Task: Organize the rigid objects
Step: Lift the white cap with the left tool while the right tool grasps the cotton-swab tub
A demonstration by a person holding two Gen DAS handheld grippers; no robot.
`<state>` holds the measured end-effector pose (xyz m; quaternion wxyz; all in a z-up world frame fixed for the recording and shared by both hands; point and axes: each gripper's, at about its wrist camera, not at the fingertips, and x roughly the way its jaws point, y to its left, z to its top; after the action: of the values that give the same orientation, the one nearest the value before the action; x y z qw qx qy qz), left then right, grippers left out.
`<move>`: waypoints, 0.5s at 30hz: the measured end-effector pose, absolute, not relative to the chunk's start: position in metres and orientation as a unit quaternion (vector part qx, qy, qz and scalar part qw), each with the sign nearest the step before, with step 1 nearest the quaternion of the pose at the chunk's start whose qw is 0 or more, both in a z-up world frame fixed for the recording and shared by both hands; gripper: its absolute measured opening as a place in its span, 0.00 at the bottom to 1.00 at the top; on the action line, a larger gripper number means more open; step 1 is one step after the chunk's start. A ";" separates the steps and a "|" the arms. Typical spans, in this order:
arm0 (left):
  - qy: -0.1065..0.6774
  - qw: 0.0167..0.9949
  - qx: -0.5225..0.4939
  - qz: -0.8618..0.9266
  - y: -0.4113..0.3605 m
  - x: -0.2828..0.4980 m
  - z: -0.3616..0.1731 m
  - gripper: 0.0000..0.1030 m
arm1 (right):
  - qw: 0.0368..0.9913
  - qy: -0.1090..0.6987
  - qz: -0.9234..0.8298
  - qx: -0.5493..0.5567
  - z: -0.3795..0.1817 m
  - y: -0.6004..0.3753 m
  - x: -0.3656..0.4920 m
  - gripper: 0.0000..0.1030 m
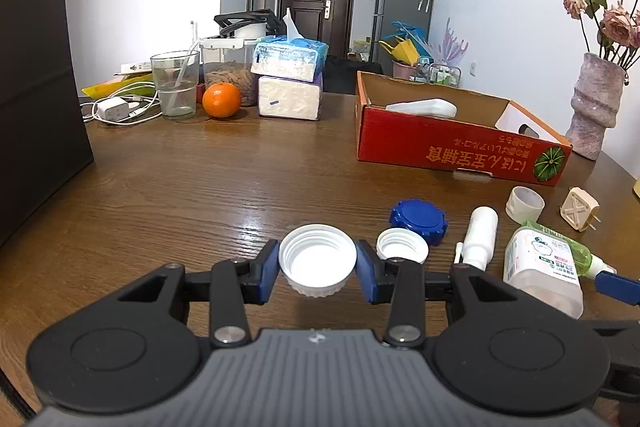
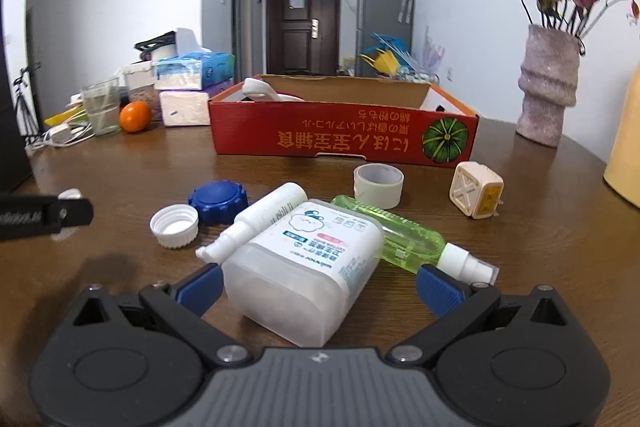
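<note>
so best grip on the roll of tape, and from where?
Take the tape roll across its outer wall, coming from above and the near side. It stands on its flat edge, hole up, clear of the red box behind and the plug adapter beside it.

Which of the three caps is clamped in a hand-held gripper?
The larger white cap, held by the left hand-held gripper; the smaller white cap and blue cap lie free.

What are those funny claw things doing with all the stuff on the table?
A person is tidying hard little things with two hand-held claws. The left gripper is shut on a big white cap. The right gripper is open, with a white plastic container lying between its fingers, not squeezed yet. The red cardboard box at the back already holds a white item. A blue lid, a tape roll and a green spray bottle lie on the table.
</note>
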<state>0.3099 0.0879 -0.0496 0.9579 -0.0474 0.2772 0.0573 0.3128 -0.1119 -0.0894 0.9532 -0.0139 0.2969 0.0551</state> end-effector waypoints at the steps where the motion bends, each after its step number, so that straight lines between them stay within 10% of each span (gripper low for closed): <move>1: 0.279 0.957 -0.049 0.058 0.089 0.310 -0.050 0.40 | 0.952 0.301 0.050 -0.009 -0.089 -0.109 0.316 1.00; 15: 0.282 0.956 -0.052 0.060 0.090 0.309 -0.050 0.40 | 0.944 0.326 -0.033 0.030 -0.091 -0.092 0.348 0.98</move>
<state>0.3090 0.0900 -0.0496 0.9562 -0.0524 0.2819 0.0596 0.3480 -0.0918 -0.0910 0.9442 0.0302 0.3263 -0.0330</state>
